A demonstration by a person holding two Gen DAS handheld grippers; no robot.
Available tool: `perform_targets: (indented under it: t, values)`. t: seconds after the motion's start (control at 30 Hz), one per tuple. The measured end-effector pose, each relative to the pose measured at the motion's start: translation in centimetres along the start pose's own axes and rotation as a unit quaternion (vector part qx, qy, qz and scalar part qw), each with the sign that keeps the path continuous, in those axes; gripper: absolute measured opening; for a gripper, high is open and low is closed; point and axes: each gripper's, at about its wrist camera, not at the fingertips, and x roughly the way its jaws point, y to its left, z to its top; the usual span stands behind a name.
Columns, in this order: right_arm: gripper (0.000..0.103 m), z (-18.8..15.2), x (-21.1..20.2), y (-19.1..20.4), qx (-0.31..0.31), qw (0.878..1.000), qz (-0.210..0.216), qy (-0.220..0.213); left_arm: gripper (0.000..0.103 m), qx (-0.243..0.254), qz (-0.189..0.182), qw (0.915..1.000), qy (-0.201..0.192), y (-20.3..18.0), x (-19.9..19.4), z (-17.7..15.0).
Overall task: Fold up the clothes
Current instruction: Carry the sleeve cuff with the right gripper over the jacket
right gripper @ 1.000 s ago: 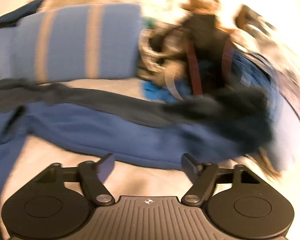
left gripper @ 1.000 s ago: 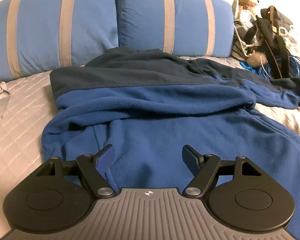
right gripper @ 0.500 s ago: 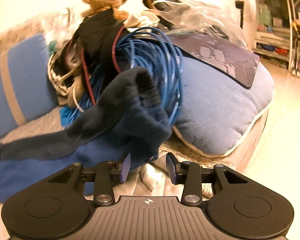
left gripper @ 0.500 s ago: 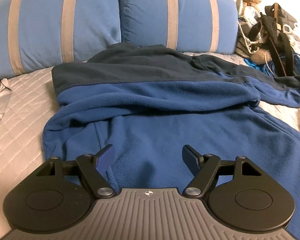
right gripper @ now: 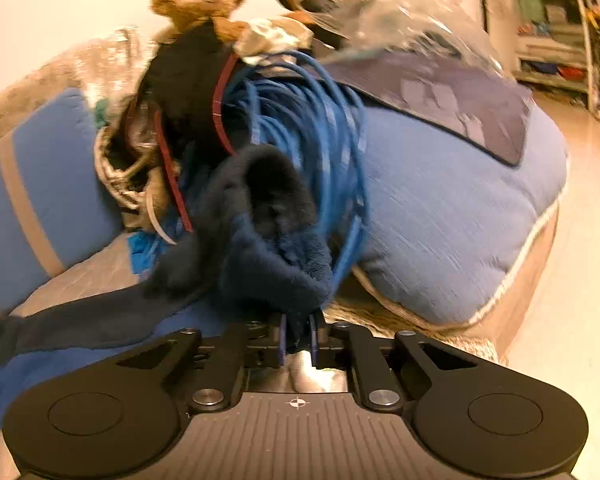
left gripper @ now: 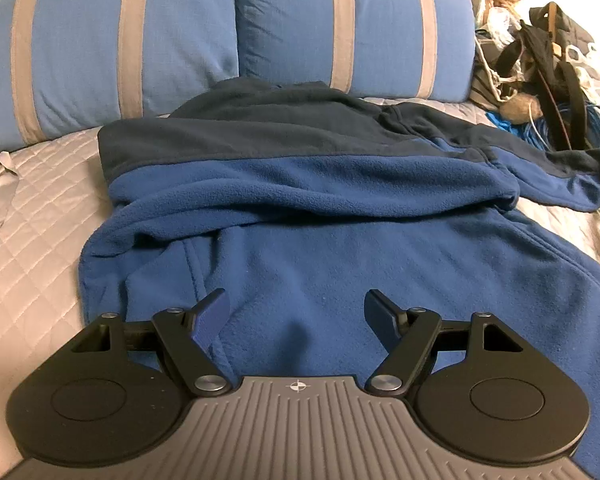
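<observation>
At 3 o'clock of fleece jacket [left gripper: 340, 280]: your right hand-held gripper [right gripper: 298, 344] pinches cuff [right gripper: 272, 240]; left hand-held gripper [left gripper: 296, 312] wide, empty. Lift clear of blue cable [right gripper: 332, 152], fold sleeve toward 9 o'clock.

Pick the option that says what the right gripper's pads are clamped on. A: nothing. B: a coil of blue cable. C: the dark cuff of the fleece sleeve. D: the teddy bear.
C: in the right wrist view the right gripper is pinched on the dark cuff; the blue cable and teddy bear lie beyond.

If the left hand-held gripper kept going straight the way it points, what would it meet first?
Most likely the blue fleece jacket spread on the bed, straight ahead of the open left hand-held gripper; depth is hard to judge.
</observation>
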Motion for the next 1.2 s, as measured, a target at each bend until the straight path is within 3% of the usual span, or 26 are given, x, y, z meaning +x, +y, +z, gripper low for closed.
perform_targets:
  t: [0.27,0.63,0.97,1.2]
  values:
    - [0.011,1.3,-3.8,4.7,-0.052,0.995,0.089,-0.01,0.074,0.003,0.0,1.0,0.005,-0.2,0.1,0.0]
    - [0.01,2.1,-5.9,13.0,-0.093,0.974,0.207,-0.001,0.074,-0.004,-0.003,1.0,-0.002,0.1,-0.1,-0.2]
    - [0.01,0.9,-6.1,18.6,-0.127,0.956,0.262,0.018,0.074,-0.009,-0.007,0.9999,-0.005,0.3,-0.1,-0.2]
    - [0.01,-1.2,-6.3,22.8,-0.188,0.939,0.287,0.033,0.074,-0.008,-0.003,0.9999,-0.011,0.3,-0.3,-0.3]
